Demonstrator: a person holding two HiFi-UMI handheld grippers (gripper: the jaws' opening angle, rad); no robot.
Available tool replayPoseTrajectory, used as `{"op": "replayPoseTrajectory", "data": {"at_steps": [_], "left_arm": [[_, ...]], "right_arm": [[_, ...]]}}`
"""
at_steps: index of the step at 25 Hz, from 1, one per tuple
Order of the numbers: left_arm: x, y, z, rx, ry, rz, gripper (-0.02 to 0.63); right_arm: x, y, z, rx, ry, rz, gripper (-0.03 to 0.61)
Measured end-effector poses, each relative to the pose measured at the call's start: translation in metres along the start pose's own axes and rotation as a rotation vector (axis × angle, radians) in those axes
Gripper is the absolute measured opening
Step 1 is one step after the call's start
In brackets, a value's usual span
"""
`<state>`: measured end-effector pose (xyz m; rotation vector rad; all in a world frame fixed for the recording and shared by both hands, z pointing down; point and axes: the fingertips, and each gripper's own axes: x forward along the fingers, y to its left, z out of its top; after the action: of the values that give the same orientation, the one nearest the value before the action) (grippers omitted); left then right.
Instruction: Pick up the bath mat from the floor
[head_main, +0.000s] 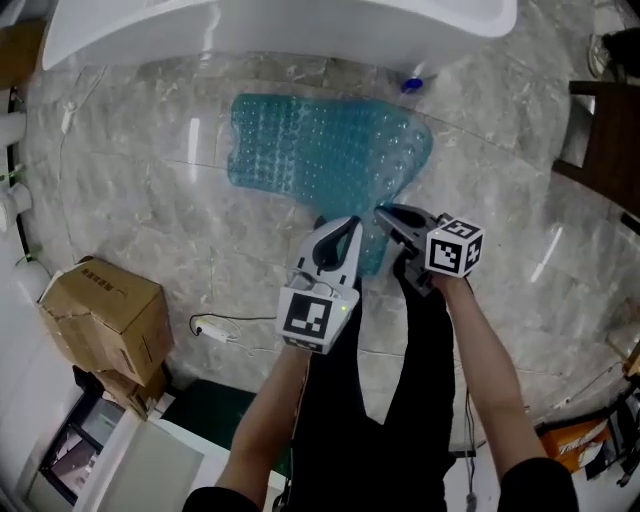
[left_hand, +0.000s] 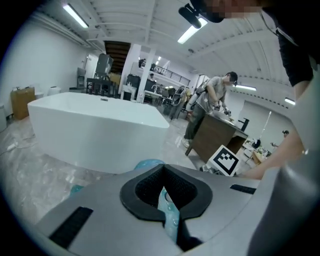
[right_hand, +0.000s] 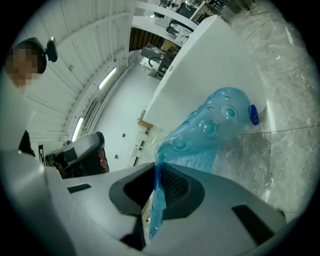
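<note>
A translucent teal bath mat (head_main: 330, 155) with bubble texture hangs from both grippers above the marble floor, in front of the white bathtub (head_main: 280, 25). My left gripper (head_main: 345, 232) is shut on the mat's near edge. Beside it, my right gripper (head_main: 388, 218) is shut on the same edge. A thin strip of mat (left_hand: 167, 212) shows pinched between the left jaws in the left gripper view. In the right gripper view the mat (right_hand: 210, 127) runs from the shut jaws out toward the tub (right_hand: 210, 60).
A cardboard box (head_main: 105, 315) stands at the left, with a white cable (head_main: 215, 328) on the floor beside it. A small blue object (head_main: 412, 85) lies by the tub. Dark furniture (head_main: 605, 140) is at the right. A person works at a desk (left_hand: 215, 135) beyond the tub.
</note>
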<state>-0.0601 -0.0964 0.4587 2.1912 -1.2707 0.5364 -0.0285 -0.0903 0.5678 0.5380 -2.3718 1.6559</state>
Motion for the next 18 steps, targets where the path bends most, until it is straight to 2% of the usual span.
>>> {"op": "replayPoseTrajectory", "data": {"at_steps": [6,11,18], "left_arm": [[-0.074,0.017,0.047,-0.020,-0.067,0.064,0.005],[-0.139,0.018,0.086,0.007,-0.111,0.031,0.005],[-0.214,0.023,0.121,0.049,-0.150,0.002,0.005]], "right_arm": [[-0.008,0.090,0.011,0.021,-0.040,0.013,0.031],[-0.021,0.169,0.031,0.023,-0.119,0.009,0.029],[-0.045,0.258,0.045,0.018,-0.237,-0.005,0.031]]}}
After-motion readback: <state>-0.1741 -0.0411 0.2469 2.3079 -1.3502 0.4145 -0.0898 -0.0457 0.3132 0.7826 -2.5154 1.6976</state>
